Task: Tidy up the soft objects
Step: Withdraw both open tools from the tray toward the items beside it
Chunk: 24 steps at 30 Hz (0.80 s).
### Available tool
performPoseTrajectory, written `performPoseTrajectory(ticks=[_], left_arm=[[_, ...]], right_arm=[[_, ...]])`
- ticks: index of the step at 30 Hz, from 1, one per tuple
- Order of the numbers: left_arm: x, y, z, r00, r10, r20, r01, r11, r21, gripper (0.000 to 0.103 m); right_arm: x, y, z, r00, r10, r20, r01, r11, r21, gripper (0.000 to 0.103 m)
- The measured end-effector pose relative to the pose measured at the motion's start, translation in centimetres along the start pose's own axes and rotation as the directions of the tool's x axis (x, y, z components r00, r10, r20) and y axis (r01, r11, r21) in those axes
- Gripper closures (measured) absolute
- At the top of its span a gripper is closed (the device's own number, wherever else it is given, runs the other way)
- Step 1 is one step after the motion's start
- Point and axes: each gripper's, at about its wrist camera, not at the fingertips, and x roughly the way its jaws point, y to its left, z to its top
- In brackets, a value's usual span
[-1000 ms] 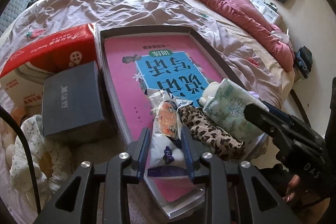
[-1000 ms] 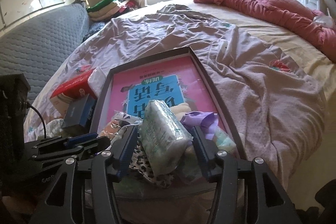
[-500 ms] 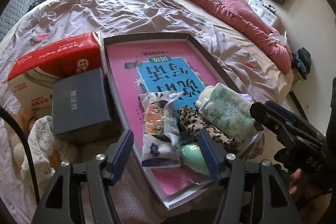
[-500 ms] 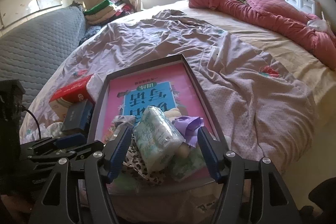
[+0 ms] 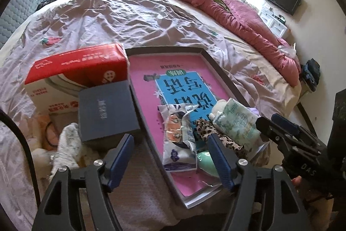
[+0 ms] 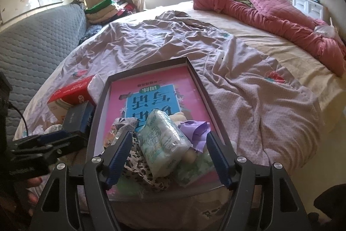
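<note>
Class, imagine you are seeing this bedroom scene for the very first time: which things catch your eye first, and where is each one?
The bright pink book lying in a shallow dark tray on the bed stands out first, with soft packets heaped at its near end, among them a pale green tissue pack. Left of the tray sits a red and white box. A rumpled red quilt lies along the bed's far right side.

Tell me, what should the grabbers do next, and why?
Probably lift both away from the tray. The left gripper and right gripper have just been opening; the snack bag and tissue pack lie loose between their jaws, already in the tray.
</note>
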Motion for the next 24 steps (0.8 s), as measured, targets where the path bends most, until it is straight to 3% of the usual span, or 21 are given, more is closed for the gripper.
performPoseTrajectory(ticks=[5, 12, 24], left_arm=[[-1.2, 0.5, 0.2, 1.000, 0.013, 0.024, -0.013, 1.000, 0.001, 0.029], [-2.6, 1.4, 0.2, 0.998, 0.044, 0.050, -0.044, 0.999, 0.002, 0.027], [-4.6, 3.2, 0.3, 0.992, 0.098, 0.073, -0.097, 0.995, -0.015, 0.026]], right_arm=[[-1.1, 1.0, 0.5, 0.998, -0.030, 0.059, 0.032, 0.999, -0.033, 0.029], [-2.7, 2.9, 1.1, 0.992, -0.013, 0.127, 0.022, 0.997, -0.071, 0.028], [-3.3, 5.8, 1.3, 0.990, 0.003, 0.138, 0.015, 0.991, -0.130, 0.025]])
